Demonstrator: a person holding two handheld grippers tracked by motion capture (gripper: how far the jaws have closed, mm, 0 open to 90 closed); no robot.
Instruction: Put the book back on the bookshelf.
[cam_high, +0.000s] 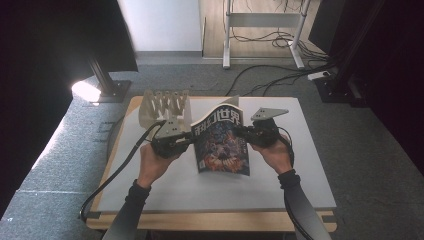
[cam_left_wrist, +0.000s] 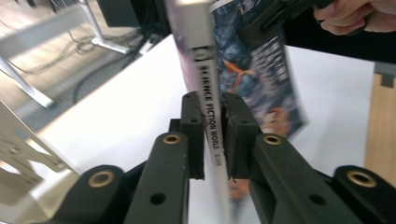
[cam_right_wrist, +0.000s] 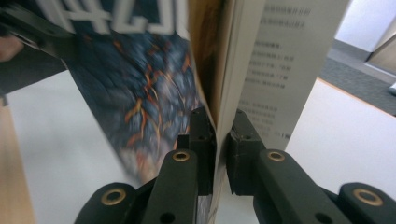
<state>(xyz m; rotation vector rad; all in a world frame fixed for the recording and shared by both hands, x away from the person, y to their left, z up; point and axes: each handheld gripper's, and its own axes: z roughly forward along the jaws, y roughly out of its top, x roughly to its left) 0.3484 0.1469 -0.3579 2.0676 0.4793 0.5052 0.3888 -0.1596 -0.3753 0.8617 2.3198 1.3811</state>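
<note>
Right now my left gripper (cam_left_wrist: 212, 135) has its two black jaws pressed tight on the spine of the magazine (cam_high: 222, 142). I can read "SCIENCE FICTION WORLD" on the white spine that runs up between my left fingers (cam_left_wrist: 192, 135). Nothing but that thin spine sits between them, so they are almost fully closed.

My right gripper (cam_right_wrist: 220, 154) is clamped just as tight on the other side of the magazine. Its fingers (cam_right_wrist: 203, 149) squeeze the open edge, where the pages come together. Just past these fingers on one side I see the dark cover with orange fire on it. On the other side a white page with small print leans away.

So I hold the magazine by both side edges, one gripper on each. From the high view it stands up between the grippers, tilted a bit, with the colourful cover facing me. Its bottom edge looks close to the white table top (cam_high: 300, 170), but I cannot tell if it touches.

Farther out from my left fingers, behind them, a pale rack (cam_high: 165, 105) with upright prongs stands at the back of the table. A black cable (cam_high: 117, 167) hangs from the left gripper and runs off the near edge. Beyond the table there is grey floor (cam_high: 370, 140) with loose wires (cam_high: 270, 75) on it.
</note>
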